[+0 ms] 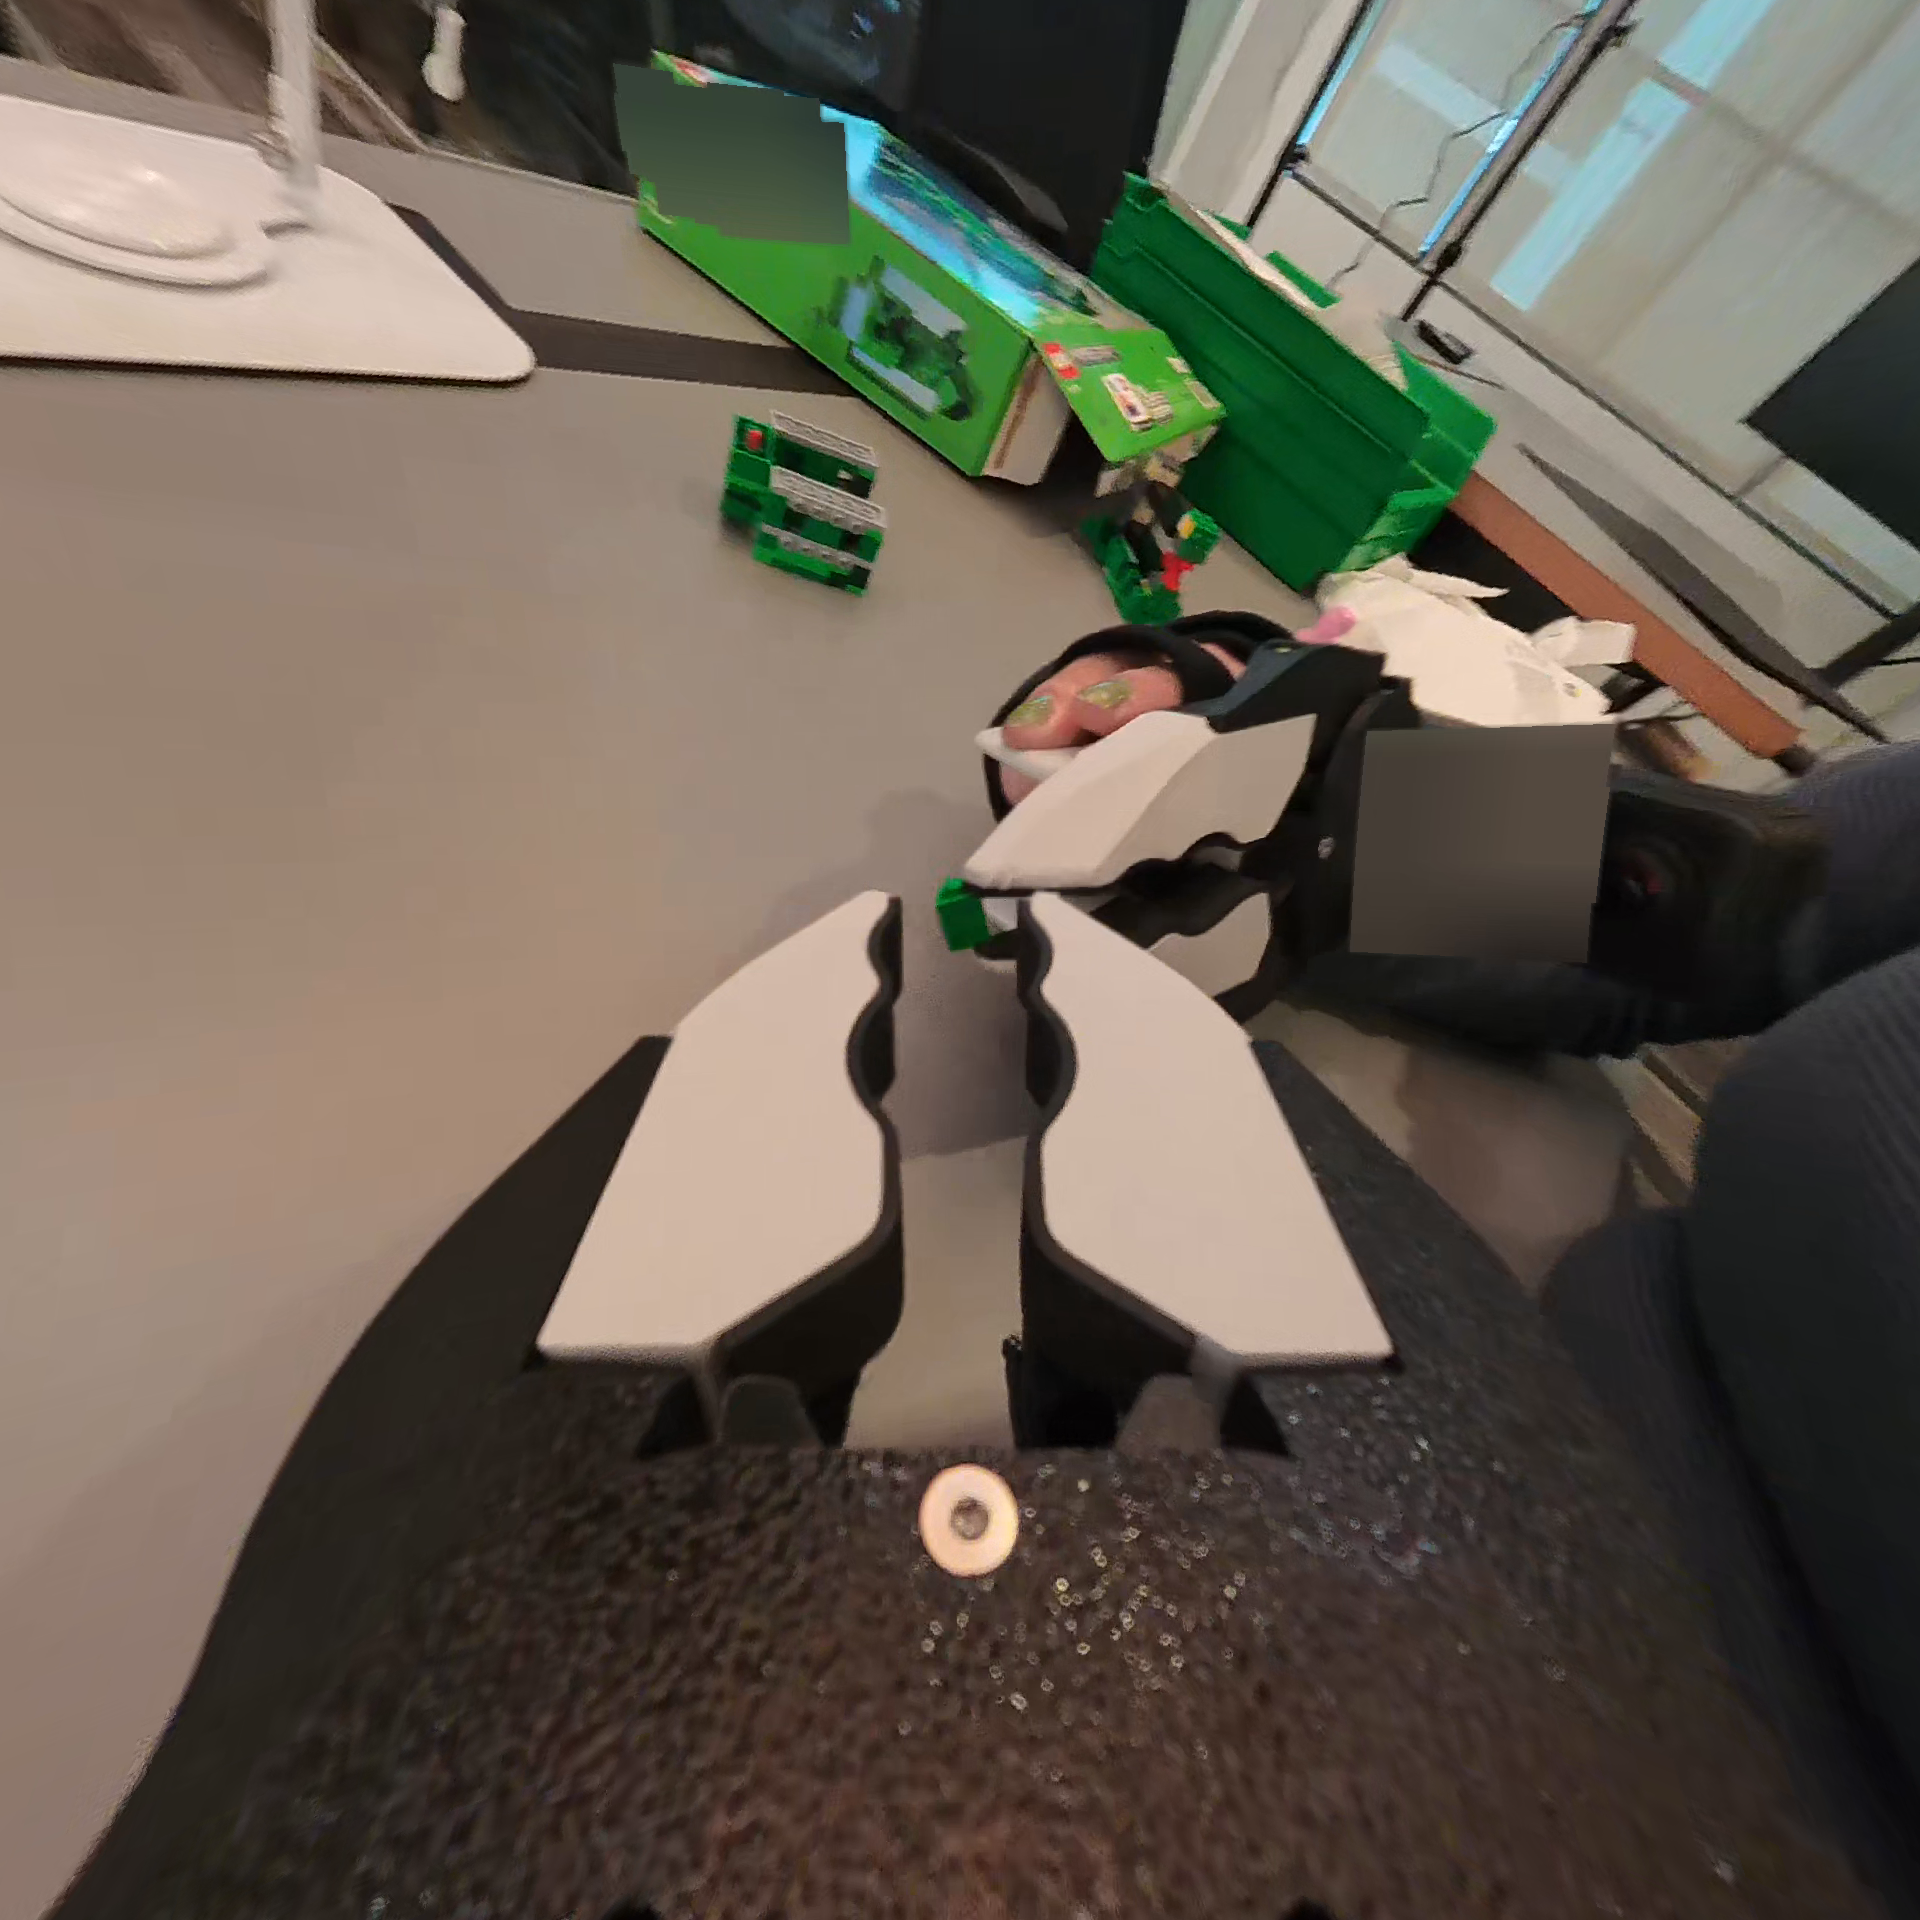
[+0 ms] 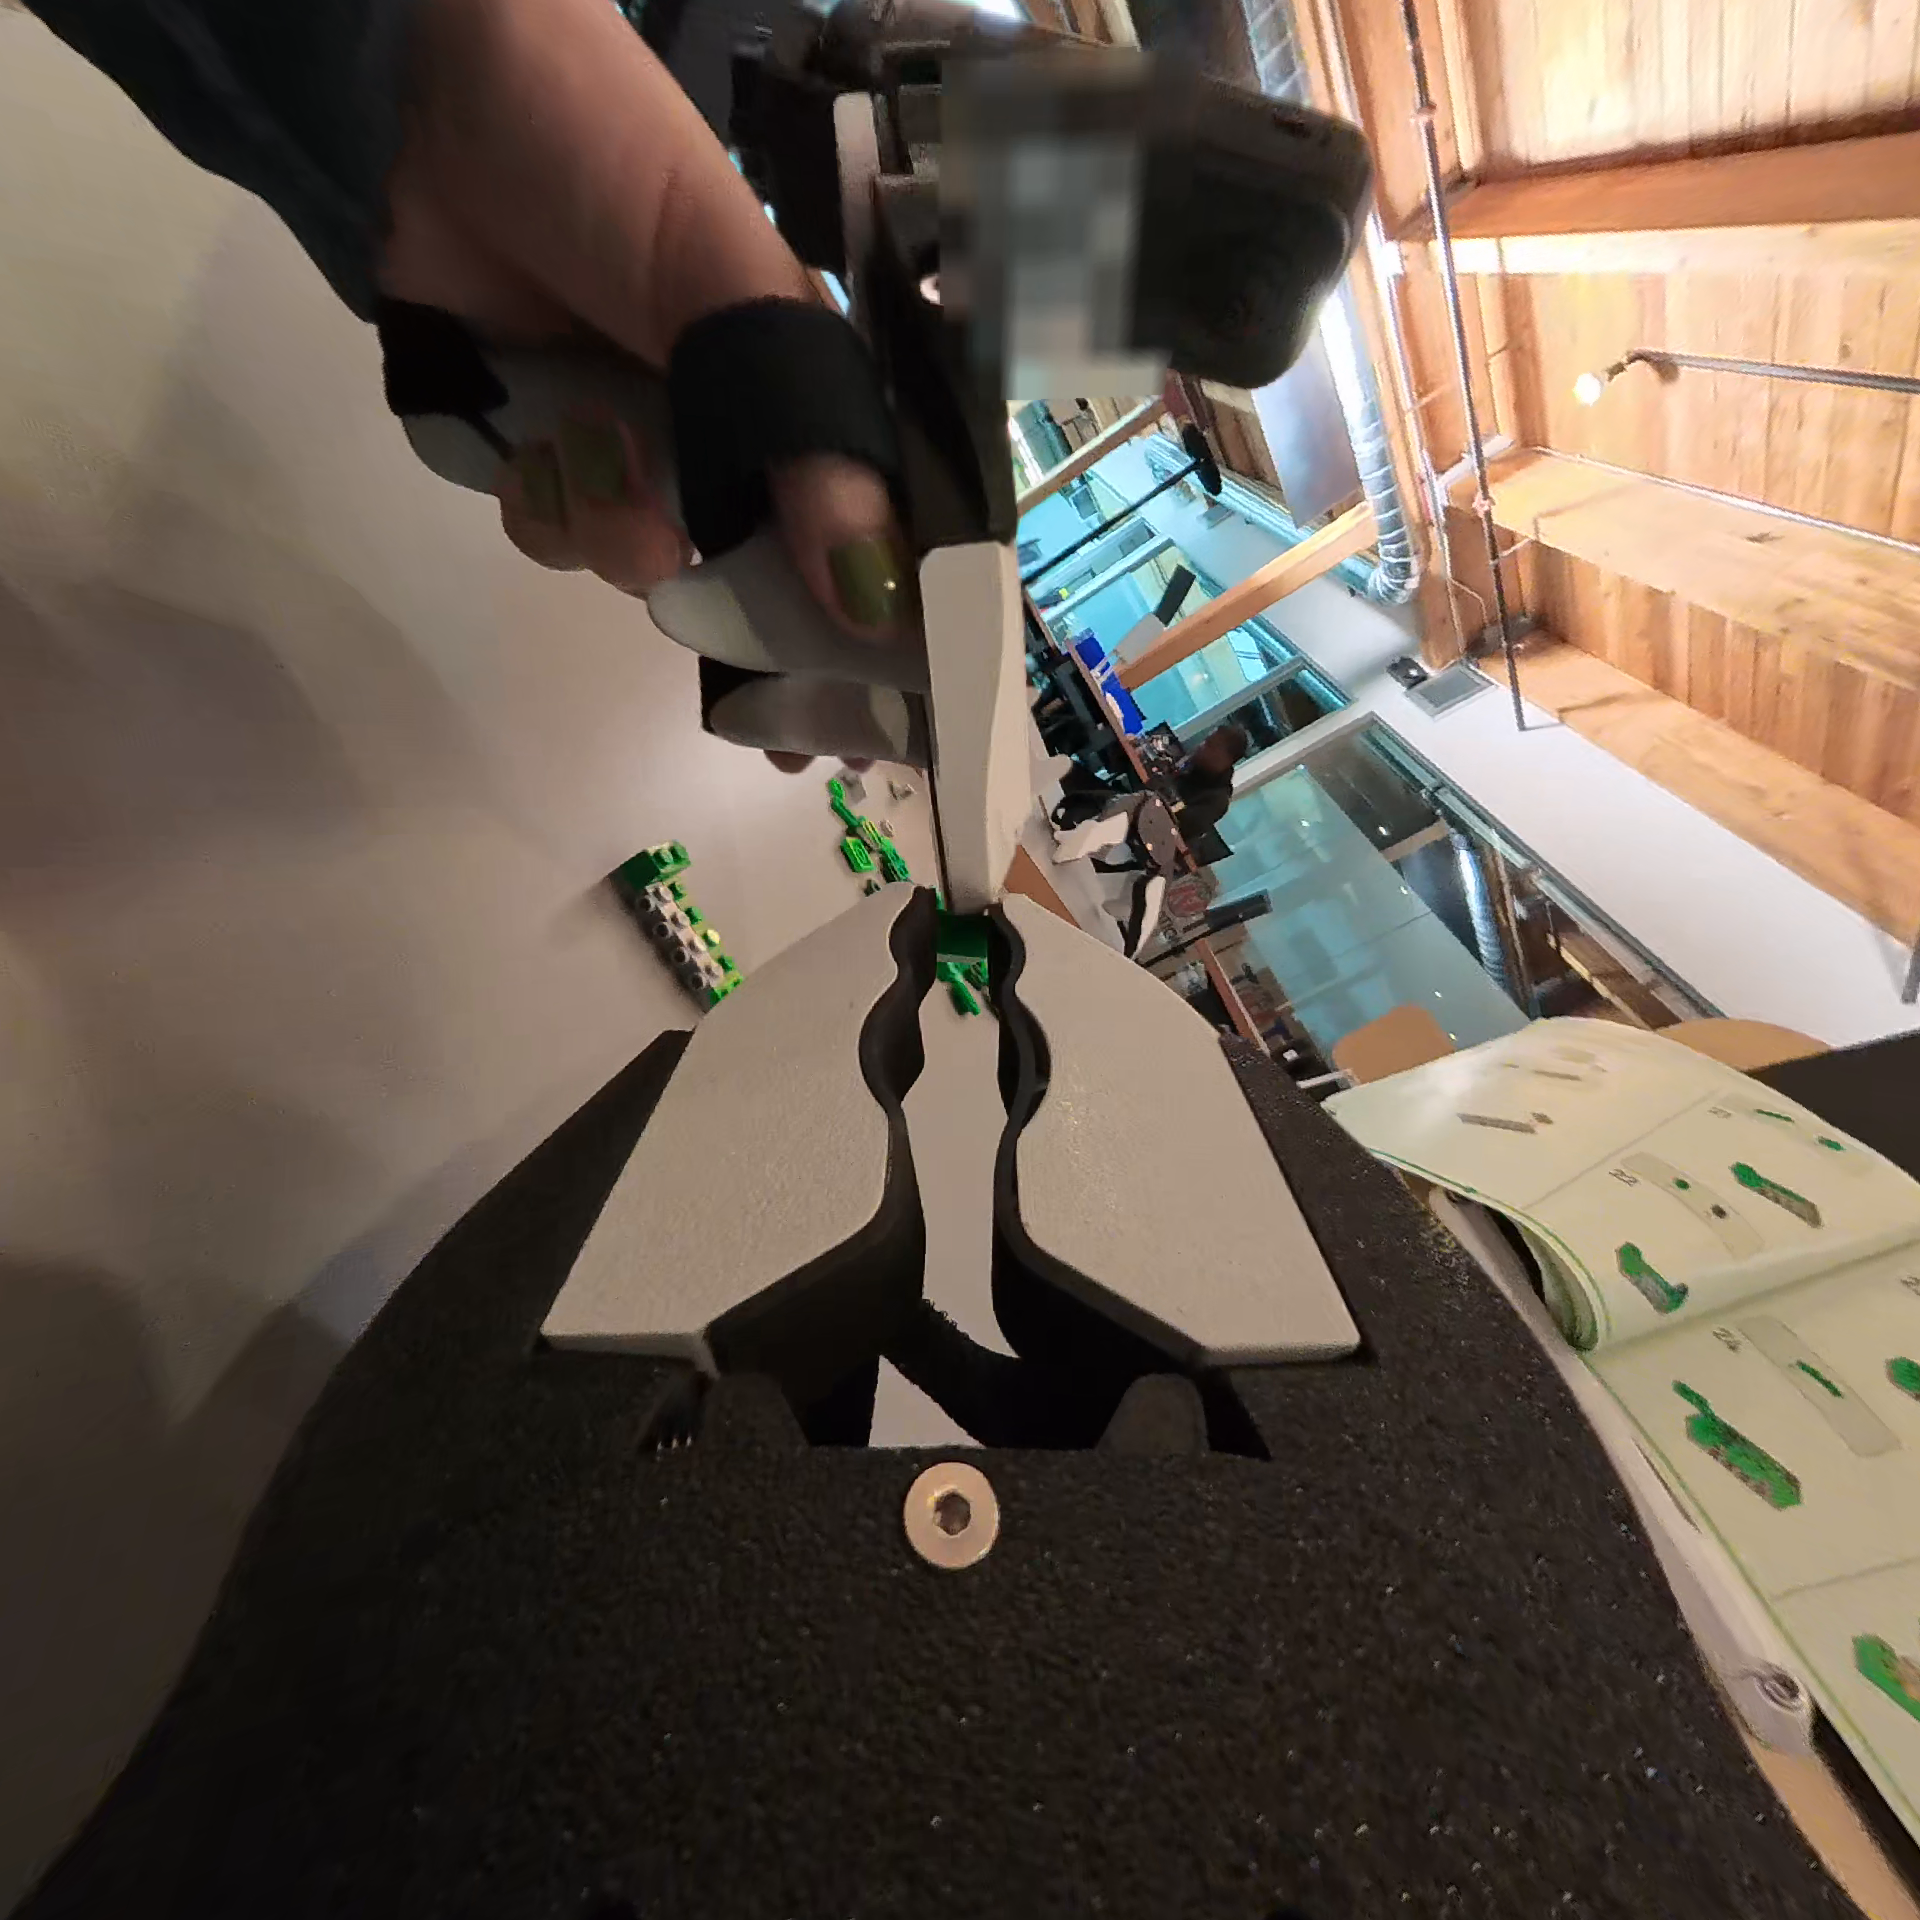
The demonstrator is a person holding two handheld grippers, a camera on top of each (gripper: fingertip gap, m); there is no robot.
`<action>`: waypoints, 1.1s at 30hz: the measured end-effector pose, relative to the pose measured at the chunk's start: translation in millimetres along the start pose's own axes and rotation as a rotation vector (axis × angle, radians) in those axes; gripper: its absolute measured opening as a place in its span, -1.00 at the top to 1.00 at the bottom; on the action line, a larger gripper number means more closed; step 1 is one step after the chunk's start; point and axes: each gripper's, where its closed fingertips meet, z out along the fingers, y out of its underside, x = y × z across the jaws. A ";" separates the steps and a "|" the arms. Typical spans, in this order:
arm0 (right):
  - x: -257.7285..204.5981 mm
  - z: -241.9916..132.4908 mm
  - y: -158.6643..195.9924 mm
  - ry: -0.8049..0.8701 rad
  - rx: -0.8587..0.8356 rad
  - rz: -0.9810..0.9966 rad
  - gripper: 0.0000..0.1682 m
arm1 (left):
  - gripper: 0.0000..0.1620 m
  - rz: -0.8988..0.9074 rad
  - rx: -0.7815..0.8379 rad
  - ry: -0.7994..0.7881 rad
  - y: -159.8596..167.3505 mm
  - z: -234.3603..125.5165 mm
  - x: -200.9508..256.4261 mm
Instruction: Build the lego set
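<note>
A small green brick (image 1: 962,912), glossy and square-edged, sits pinched at the tips of the right gripper (image 2: 958,928), above the desk (image 1: 364,727); its jaws are nearly closed on the brick. In the left wrist view the left gripper (image 1: 961,914) meets that brick tip to tip, its jaws parted by a narrow gap with nothing plainly between them; from the right wrist view its fingers look edge-on and their gap cannot be judged. Both grippers have matte white fingers (image 1: 769,1122) with wavy black inner pads on grainy black bodies.

Farther off on the smooth grey desk stands a stepped green and grey assembly (image 1: 805,499), with a smaller green cluster (image 1: 1143,551) to its right. Behind lie a glossy green box (image 1: 935,343) and a ribbed green bin (image 1: 1299,416) near the far right edge. Bare desk spreads wide to the left. An open instruction booklet (image 2: 1704,1288) lies beside the right gripper.
</note>
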 end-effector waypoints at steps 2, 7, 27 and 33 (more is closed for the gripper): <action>1.2 -0.7 0.8 0.002 0.005 0.004 0.90 | 0.85 -0.009 0.006 0.032 -1.3 1.4 2.8; 0.5 -1.4 0.0 -0.015 0.018 0.032 0.82 | 0.92 0.042 -0.005 0.045 -0.5 1.3 -0.6; -19.8 -19.0 8.8 -0.594 0.035 0.835 0.91 | 0.92 0.479 -0.003 0.137 14.9 7.5 12.6; -50.2 -21.3 52.8 -0.697 -0.301 0.702 0.91 | 0.93 0.451 0.060 -0.033 -0.5 -14.5 -17.8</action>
